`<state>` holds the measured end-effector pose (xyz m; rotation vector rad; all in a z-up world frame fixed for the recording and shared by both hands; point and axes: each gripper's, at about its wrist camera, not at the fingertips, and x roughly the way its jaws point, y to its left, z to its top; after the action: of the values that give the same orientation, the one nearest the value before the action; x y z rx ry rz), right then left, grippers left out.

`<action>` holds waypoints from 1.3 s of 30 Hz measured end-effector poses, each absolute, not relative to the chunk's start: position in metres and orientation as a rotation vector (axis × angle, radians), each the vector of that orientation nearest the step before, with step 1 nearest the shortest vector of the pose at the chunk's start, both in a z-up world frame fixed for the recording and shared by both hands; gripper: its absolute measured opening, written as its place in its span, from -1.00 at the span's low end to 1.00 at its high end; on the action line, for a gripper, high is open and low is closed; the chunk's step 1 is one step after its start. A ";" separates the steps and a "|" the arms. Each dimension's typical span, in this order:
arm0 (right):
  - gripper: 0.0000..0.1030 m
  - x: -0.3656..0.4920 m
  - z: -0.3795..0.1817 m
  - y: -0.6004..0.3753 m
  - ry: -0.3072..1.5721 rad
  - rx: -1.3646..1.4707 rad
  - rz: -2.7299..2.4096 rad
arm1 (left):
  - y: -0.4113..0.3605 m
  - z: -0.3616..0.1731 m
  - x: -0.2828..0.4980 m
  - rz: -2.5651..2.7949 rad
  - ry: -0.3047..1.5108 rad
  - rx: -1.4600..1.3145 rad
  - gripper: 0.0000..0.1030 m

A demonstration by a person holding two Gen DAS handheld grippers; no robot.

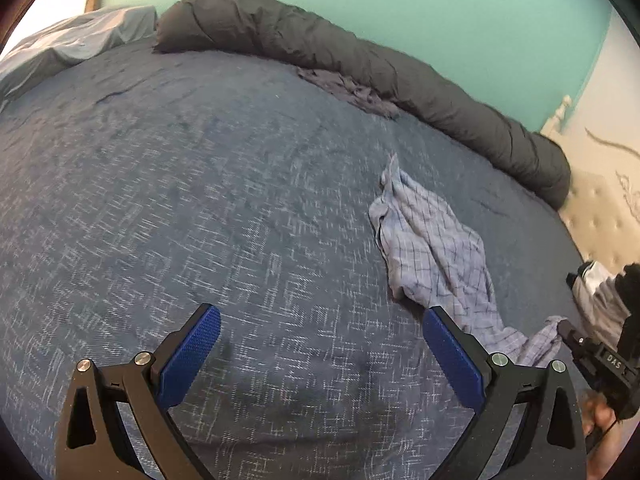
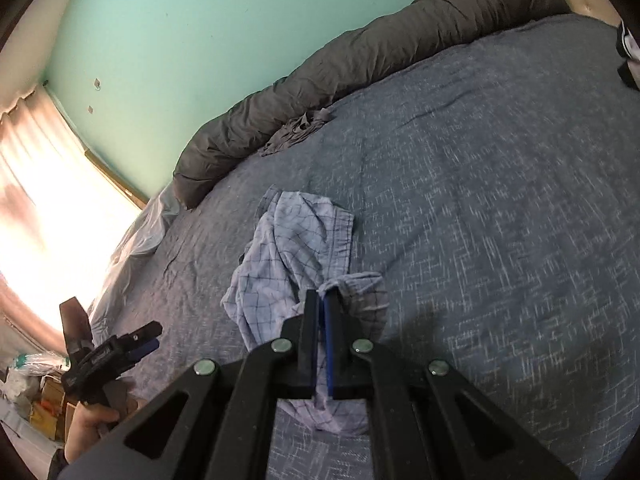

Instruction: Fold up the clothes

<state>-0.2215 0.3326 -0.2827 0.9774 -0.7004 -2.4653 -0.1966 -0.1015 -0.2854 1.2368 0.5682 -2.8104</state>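
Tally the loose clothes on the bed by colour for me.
Light blue plaid: 1, the garment the right gripper is shut on.
Dark grey: 1, the crumpled piece beside the rolled duvet.
Grey, black and white: 1 pile at the bed's edge; separate pieces can't be told.
Total: 3
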 end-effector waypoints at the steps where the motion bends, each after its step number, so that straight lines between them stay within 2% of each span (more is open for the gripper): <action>1: -0.96 -0.220 -0.290 0.336 -0.724 0.979 -2.463 | -0.099 -0.286 -0.199 -2.817 0.568 1.248 0.99; 11: -0.96 -0.212 -0.301 0.339 -0.696 0.991 -2.463 | -0.071 -0.280 -0.229 -2.870 0.517 1.305 0.99; 23: -0.96 -0.214 -0.312 0.349 -0.740 1.004 -2.438 | -0.003 -0.278 -0.351 -2.868 0.314 1.562 0.99; 31: -0.96 -0.217 -0.312 0.355 -0.753 0.993 -2.429 | 0.027 -0.301 -0.389 -2.859 0.154 1.695 0.99; 34: -0.96 -0.218 -0.313 0.355 -0.754 0.993 -2.426 | 0.030 -0.302 -0.394 -2.877 0.164 1.709 0.89; 36: -0.96 -0.218 -0.315 0.355 -0.758 0.996 -2.422 | 0.034 -0.305 -0.398 -2.878 0.155 1.742 0.69; 39: -0.96 -0.218 -0.315 0.355 -0.763 0.995 -2.420 | 0.039 -0.310 -0.403 -2.866 0.125 1.790 0.52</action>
<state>-0.2181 0.3545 -0.3146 0.9950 -0.7630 -2.4197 -0.4026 0.0395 -0.3104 1.7897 0.1252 -2.8657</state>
